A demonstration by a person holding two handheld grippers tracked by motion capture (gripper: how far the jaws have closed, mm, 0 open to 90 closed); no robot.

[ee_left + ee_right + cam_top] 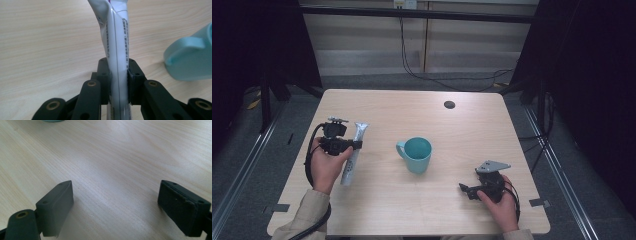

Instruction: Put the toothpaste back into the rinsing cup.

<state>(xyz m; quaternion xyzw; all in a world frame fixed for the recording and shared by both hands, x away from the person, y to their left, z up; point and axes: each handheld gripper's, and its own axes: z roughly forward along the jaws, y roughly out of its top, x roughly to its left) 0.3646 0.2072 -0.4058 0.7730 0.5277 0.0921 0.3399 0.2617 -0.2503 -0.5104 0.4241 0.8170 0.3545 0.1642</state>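
**Left gripper clamped on tube; right gripper released**

Left gripper (118, 82): clenched on the white tube (116, 50), pads pressed against both flat sides, midway along the tube's length. Seen from the high view, held by the left hand (326, 167) over the left part of the wooden table (377, 210), tube (353, 152) tilted, crimped end pointing away from the person, lower end near the table surface. Printed text running lengthwise along the tube in the left gripper view. Contact between lower end and table: cannot tell.

Teal mug (416, 154): upright near the table centre, handle turned toward the tube, well apart from it. Visible at the right edge of the left gripper view (192, 60).

Right gripper (116, 205): released, jaws standing wide apart, nothing between them, bare table beneath. Held low by the right hand (502, 205) at the near right part of the table, well apart from the mug.

Small dark round grommet (449, 104): at the far side of the table.
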